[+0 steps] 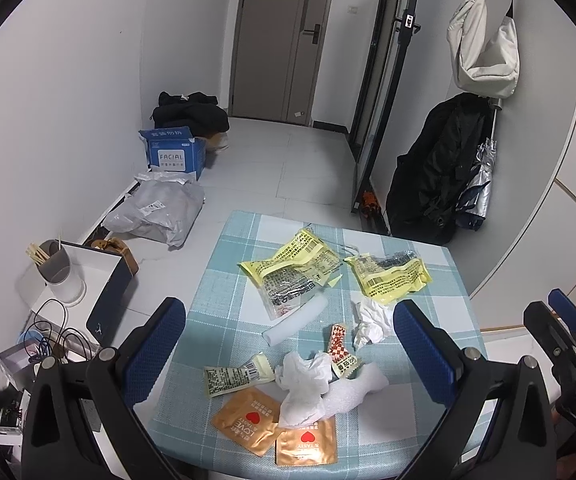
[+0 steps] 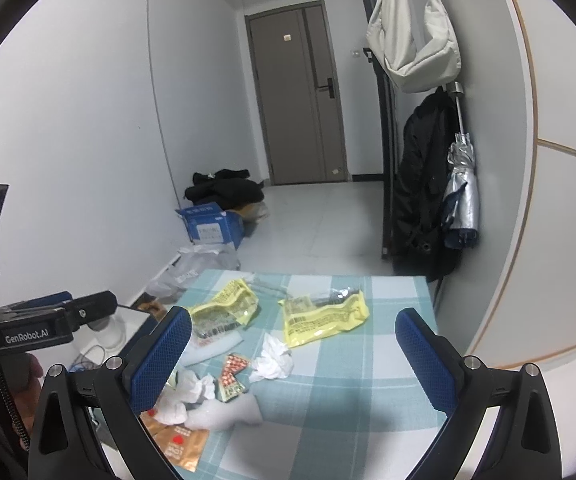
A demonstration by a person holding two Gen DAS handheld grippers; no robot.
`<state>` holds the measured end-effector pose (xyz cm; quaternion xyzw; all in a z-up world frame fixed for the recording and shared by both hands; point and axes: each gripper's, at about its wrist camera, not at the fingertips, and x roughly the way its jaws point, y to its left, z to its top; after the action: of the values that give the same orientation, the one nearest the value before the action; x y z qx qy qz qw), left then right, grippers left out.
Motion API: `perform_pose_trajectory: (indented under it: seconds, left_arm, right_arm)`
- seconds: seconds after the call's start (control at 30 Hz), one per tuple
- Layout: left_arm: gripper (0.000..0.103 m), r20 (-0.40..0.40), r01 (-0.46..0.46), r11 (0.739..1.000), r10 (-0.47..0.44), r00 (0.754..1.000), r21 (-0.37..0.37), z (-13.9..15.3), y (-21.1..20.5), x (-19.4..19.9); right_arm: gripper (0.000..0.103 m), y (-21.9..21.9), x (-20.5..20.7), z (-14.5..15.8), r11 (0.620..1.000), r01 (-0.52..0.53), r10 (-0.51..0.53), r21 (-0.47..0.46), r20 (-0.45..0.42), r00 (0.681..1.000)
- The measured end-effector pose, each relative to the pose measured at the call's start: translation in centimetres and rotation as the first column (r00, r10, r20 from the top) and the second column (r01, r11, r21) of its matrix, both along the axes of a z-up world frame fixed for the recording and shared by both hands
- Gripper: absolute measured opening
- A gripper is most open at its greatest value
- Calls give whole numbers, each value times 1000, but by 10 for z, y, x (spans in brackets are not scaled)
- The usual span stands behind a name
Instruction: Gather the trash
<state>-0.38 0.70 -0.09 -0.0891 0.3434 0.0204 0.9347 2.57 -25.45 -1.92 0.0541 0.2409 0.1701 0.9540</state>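
Observation:
Trash lies on a blue checked tablecloth (image 1: 440, 280): two yellow wrappers (image 1: 292, 264) (image 1: 388, 276), a white foam tube (image 1: 294, 322), crumpled white tissues (image 1: 372, 322) (image 1: 302, 384), a red checked sachet (image 1: 340, 350), a pale sachet (image 1: 234, 376) and two gold packets (image 1: 246, 420) (image 1: 306, 446). My left gripper (image 1: 288, 328) is open and empty above the pile. My right gripper (image 2: 294, 334) is open and empty above the table, with a yellow wrapper (image 2: 324, 318) and a tissue (image 2: 274, 360) between its fingers.
Left of the table stand a white box with a cup of chopsticks (image 1: 58, 270), cables (image 1: 54, 340), a grey parcel bag (image 1: 160, 212) and a blue carton (image 1: 172, 154). A black coat (image 1: 436, 176), an umbrella (image 1: 478, 184) and a white bag (image 1: 484, 46) hang at the right wall.

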Motion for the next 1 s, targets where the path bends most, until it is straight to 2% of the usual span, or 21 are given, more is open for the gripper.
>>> perform_pose_trajectory:
  seconds: [0.37, 0.57, 0.83, 1.0]
  left_arm:
    - [102, 8, 4, 1000, -4, 1000, -2, 0, 0, 1]
    - [102, 4, 11, 1000, -11, 1000, -6, 0, 0, -1]
    - [102, 4, 20, 1000, -20, 1000, 4, 0, 8, 0]
    - [102, -17, -12, 999, 12, 1000, -31, -4, 31, 3]
  right_arm:
    - [103, 3, -4, -2, 1000, -7, 7, 2, 16, 1000]
    - [103, 3, -4, -2, 1000, -18, 18, 24, -5, 1000]
    - [103, 20, 7, -16, 994, -105, 108, 33, -97, 989]
    - [103, 51, 20, -40, 981, -194, 191, 6, -203, 960]
